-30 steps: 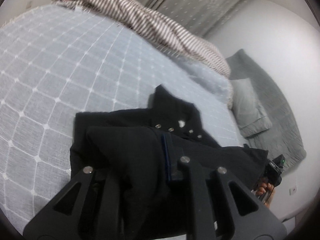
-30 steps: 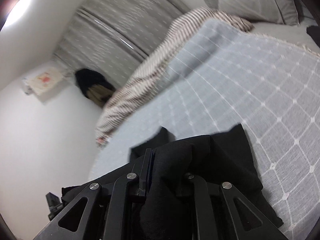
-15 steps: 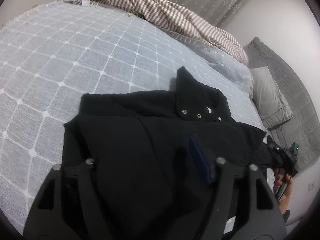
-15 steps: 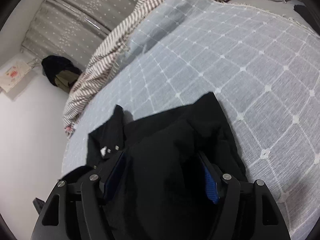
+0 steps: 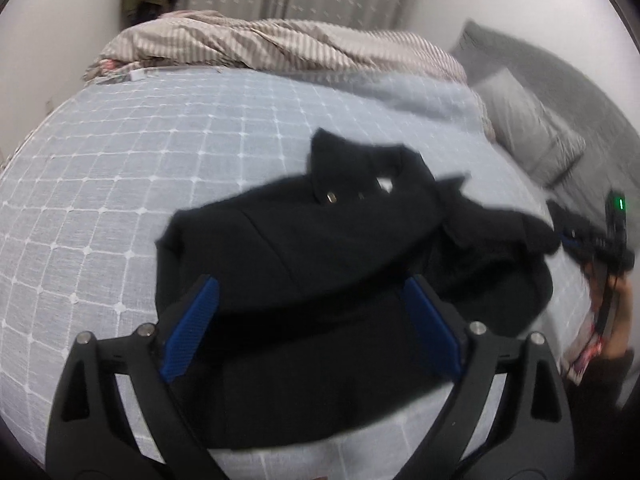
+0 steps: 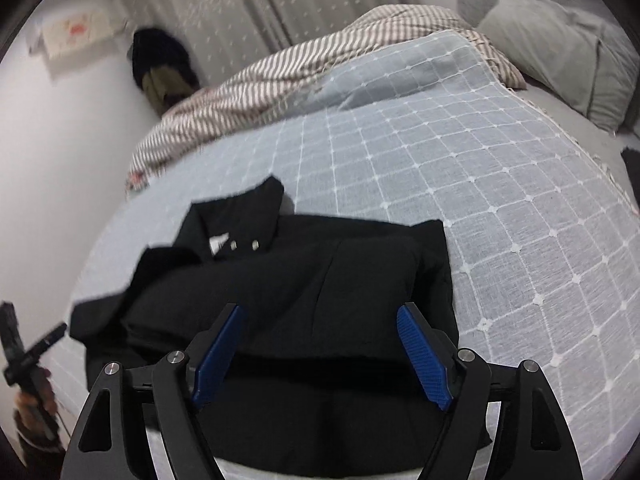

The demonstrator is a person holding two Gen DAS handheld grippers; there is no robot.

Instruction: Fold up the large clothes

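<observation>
Two grippers, both wide apart and still opening, nothing clamped. Left gripper (image 5: 312,320): blue pads (image 5: 190,330) spread to either side of the black garment (image 5: 340,264), fabric lies below and between the jaws, pads not pressing on it; whether the tips brush the cloth, cannot tell. Right gripper (image 6: 320,350): same stance, blue pads (image 6: 422,360) clear of the fabric on both sides, garment (image 6: 300,280) lying loose under the gap.

One black garment, partly folded into a rough block, flat on the bed near its front edge. Collar end points away from the cameras; two metal snaps plainly visible in the right wrist view (image 6: 244,245), a white label patch (image 6: 218,243) beside them. One sleeve or flap sticks out toward the right side in the left wrist view, bunched up.

One light blue bedspread (image 5: 120,168) with a white grid pattern, under the garment. One striped blanket (image 5: 280,46) heaped along the far edge. One grey pillow (image 6: 560,52) at the head end. One grey dotted curtain (image 6: 260,0) behind. One dark bundle of clothes (image 6: 160,64) hanging at the wall corner.

Left wrist view also catches the other gripper at the right edge, a hand (image 5: 618,312) around its grip, green light lit on it. Frames slightly motion-blurred.
</observation>
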